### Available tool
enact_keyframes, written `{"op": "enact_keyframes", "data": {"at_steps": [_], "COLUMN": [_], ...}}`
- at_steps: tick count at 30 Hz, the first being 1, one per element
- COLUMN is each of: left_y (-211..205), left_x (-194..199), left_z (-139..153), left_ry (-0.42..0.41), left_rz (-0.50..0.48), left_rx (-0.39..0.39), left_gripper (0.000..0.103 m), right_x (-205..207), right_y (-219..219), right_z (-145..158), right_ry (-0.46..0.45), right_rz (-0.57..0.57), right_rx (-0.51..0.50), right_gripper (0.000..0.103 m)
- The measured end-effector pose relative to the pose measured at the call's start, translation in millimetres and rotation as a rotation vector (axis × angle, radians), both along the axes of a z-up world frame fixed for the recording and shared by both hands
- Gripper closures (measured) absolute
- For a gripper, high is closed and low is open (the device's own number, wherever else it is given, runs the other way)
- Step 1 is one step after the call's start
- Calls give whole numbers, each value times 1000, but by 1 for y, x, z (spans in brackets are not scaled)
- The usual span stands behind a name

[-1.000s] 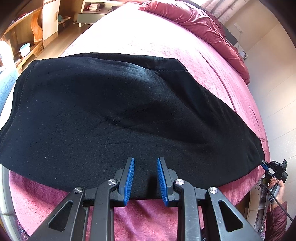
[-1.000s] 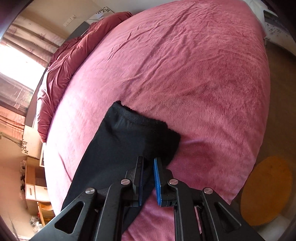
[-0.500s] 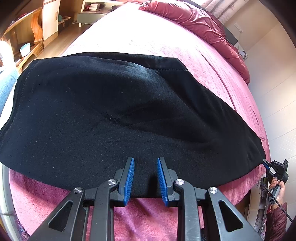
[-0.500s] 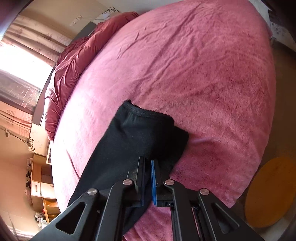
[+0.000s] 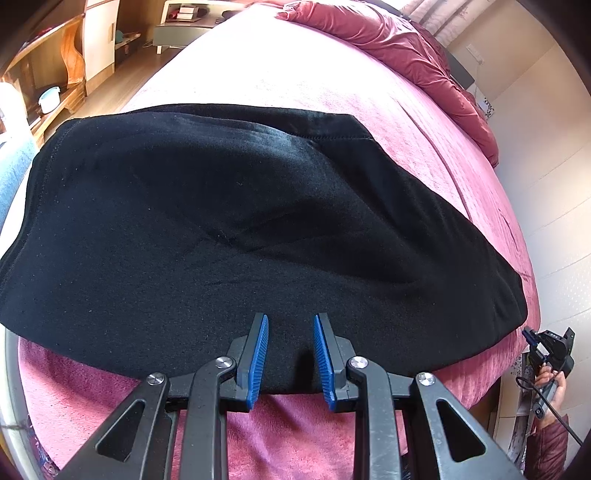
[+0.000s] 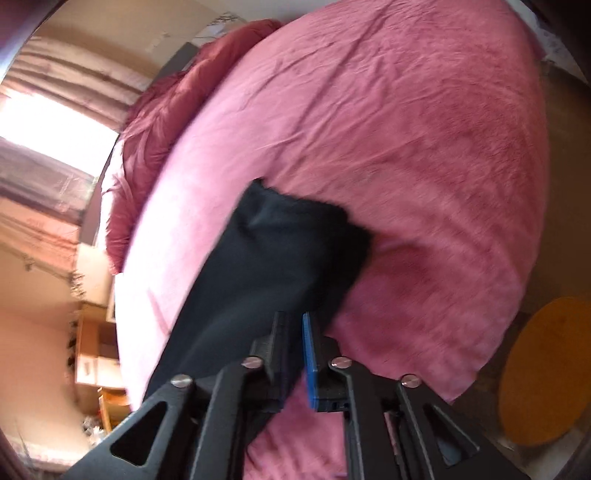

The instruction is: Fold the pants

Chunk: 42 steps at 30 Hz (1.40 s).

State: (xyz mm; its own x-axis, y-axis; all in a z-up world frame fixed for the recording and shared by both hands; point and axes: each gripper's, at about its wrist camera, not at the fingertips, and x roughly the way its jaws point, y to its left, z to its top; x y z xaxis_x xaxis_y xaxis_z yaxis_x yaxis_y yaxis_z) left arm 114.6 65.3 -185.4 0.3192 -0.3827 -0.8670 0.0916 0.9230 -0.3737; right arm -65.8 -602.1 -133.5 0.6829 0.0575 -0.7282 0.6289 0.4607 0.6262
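Black pants [image 5: 258, 221] lie spread flat across the pink bed [image 5: 332, 74]. My left gripper [image 5: 290, 317] hovers over their near edge, its blue pads apart with only flat cloth showing in the gap. In the right wrist view, which is blurred, the end of a pant leg [image 6: 280, 258] lies on the bed [image 6: 406, 147]. My right gripper [image 6: 293, 317] sits at that leg's near edge and its jaws are opening. A narrow gap shows between the pads, and the cloth lies under the left finger. A hand [image 5: 550, 380] holds that gripper at the far right of the left wrist view.
A rumpled dark red quilt [image 5: 406, 48] is bunched at the head of the bed, also seen as the quilt [image 6: 166, 110] in the right view. Wooden shelves [image 5: 55, 92] and a low white table [image 5: 184, 26] stand beyond the bed. A round orange mat [image 6: 546, 369] lies on the floor.
The right gripper's jaws closed on the pant leg's edge, then parted again. That gripper shifted and turned, blurring its view. The left gripper and the pants under it stayed still.
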Motion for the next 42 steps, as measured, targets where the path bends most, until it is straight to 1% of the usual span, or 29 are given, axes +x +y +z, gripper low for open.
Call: {"op": "enact_keyframes", "data": {"at_steps": [1,2,3,6,8,10,11,12,13,16,18,19,22,24,25,26,27,28,29,30,31,32,33,35,37,39,40,41,42], "left_y": [0,-1,-2,-4,-3,-1,1,2,4,10,12,14,15,14,14,13,13,14,12,13,12,11,10,8,6,3,1,-1,-2], "left_x": [0,0,0,-1,-2,-3,-3,-3,-3,-3,-4,-4,-4,-4,-3,-3,-3,-3,-3,-3,-4,-4,-4,-5,-5,-5,-5,-5,-5], "left_z": [0,0,0,0,0,0,0,1,2,4,7,6,4,3,4,4,4,4,5,5,6,6,5,6,7,7,7,7,7], "left_ry": [-2,-3,-2,-7,-7,-6,-6,-8,-10,-14,-17,-17,-10,-9,-11,-14,-16,-16,-17,-19,-22,-22,-21,-22,-18,-18,-19,-20,-21], "left_rz": [-3,-4,-6,-15,-15,-10,-7,-4,-1,5,3,3,2,-1,-4,-6,-5,-2,1,4,6,7,5,2,1,-5,-9,-12,-15], "left_rx": [-1,-4,-8,-10,-15,-17,-20,-23,-25,-33,-38,-39,-41,-37,-35,-34,-32,-31,-31,-31,-30,-28,-25,-18,-16,-6,1,7,9], "left_gripper": [77,77,77,77,77,77,77,77,77,77,77,77,77,77,77,77,77,77,77,77,77,76,76,76,76,76,76,76,76], "right_x": [3,8,13,30,40,50,53,55,56,48,46,47,51,50,50,46,43,38,32,25,20,14,11,7,7,11,12,15,20], "right_y": [7,16,22,44,52,57,58,60,61,58,62,63,61,60,59,57,54,49,41,32,23,12,0,-17,-32,-43,-49,-53,-54], "right_z": [1,0,-2,-14,-23,-31,-33,-31,-29,-13,-8,-12,-38,-43,-42,-39,-35,-31,-25,-20,-17,-16,-17,-21,-30,-37,-40,-44,-47], "right_ry": [0,0,-4,22,48,93,106,123,123,84,101,124,194,180,174,157,138,123,103,82,69,50,36,36,25,30,33,28,30], "right_rz": [29,58,85,148,163,166,172,176,180,173,183,186,178,163,168,178,179,166,140,102,63,21,-26,-98,-154,-187,-194,-192,-183], "right_rx": [-5,3,20,21,34,17,7,-16,-27,-47,-83,-85,-60,-41,-39,-35,-28,-31,-43,-54,-56,-44,-28,-4,34,48,58,73,83], "right_gripper": [75,75,75,75,75,75,85,92,95,97,97,97,96,96,94,84,77,64,55,53,48,46,44,44,44,45,49,57,58]}}
